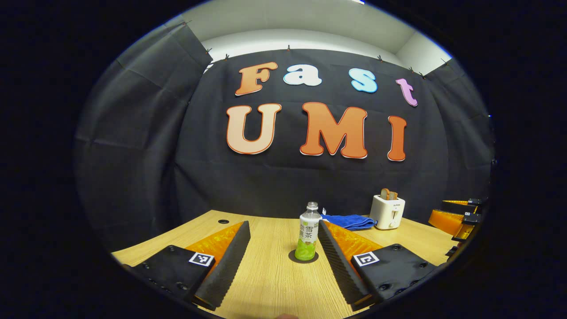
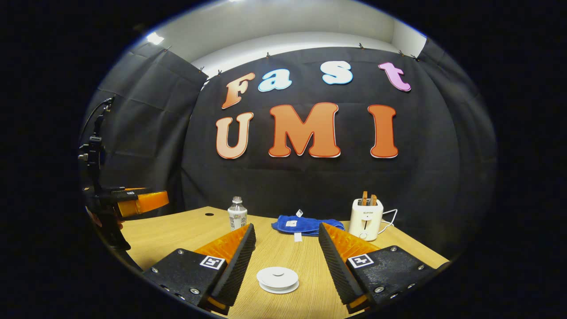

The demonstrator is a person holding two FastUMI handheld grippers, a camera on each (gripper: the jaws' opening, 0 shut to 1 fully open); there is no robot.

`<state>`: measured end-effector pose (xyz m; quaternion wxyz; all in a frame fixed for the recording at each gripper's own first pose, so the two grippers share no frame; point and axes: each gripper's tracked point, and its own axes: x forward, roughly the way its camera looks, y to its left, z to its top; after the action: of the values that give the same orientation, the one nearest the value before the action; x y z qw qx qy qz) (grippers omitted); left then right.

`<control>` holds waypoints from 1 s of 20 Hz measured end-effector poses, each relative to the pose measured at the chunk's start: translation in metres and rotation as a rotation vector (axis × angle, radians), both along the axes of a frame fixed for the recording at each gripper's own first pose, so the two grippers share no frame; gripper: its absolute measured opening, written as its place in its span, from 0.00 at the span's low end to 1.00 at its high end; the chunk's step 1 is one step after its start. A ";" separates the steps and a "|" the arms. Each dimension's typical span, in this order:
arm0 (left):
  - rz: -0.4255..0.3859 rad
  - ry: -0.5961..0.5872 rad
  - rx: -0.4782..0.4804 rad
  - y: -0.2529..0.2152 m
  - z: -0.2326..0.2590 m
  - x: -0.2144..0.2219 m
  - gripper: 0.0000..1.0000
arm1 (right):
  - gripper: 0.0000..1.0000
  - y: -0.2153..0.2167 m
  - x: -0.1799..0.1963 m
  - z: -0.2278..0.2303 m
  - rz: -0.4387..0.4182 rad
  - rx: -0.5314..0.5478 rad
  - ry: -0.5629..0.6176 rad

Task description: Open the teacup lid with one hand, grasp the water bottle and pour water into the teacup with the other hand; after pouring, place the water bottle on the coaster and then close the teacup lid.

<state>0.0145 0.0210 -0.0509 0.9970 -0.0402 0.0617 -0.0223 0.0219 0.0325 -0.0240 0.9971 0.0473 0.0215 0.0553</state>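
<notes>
Bottle (image 1: pixel 308 232) of green tea stands upright on a dark round coaster (image 1: pixel 303 257) on the wooden table (image 1: pixel 270 283), ahead between the spread fingers of the left gripper (image 1: pixel 283 261). Right gripper (image 2: pixel 285 261) is spread too, empty, with the white lidded teacup (image 2: pixel 278 279) low between its fingers. Blue towel (image 2: pixel 305 224) and white toaster (image 2: pixel 366 219) sit near the back wall.

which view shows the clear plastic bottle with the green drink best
The left gripper view: the clear plastic bottle of green drink stands centred between that gripper's open fingers, whole from cap to base, on a dark round coaster. In the right gripper view the same bottle is smaller and farther off, its lower part hidden behind one finger.
</notes>
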 end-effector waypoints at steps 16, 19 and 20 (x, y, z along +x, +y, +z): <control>0.045 -0.074 0.057 0.005 0.068 -0.081 0.98 | 0.86 -0.001 -0.060 0.048 -0.002 -0.036 -0.023; 0.034 -0.065 0.050 -0.003 0.069 -0.086 0.98 | 0.86 -0.003 -0.068 0.047 0.003 -0.036 -0.019; 0.015 -0.055 0.055 -0.008 0.065 -0.088 0.98 | 0.86 -0.005 -0.070 0.048 -0.003 -0.042 -0.021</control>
<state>-0.0736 0.0132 0.0139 0.9992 -0.0126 0.0347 -0.0140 -0.0483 0.0278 0.0236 0.9981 0.0259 0.0120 0.0537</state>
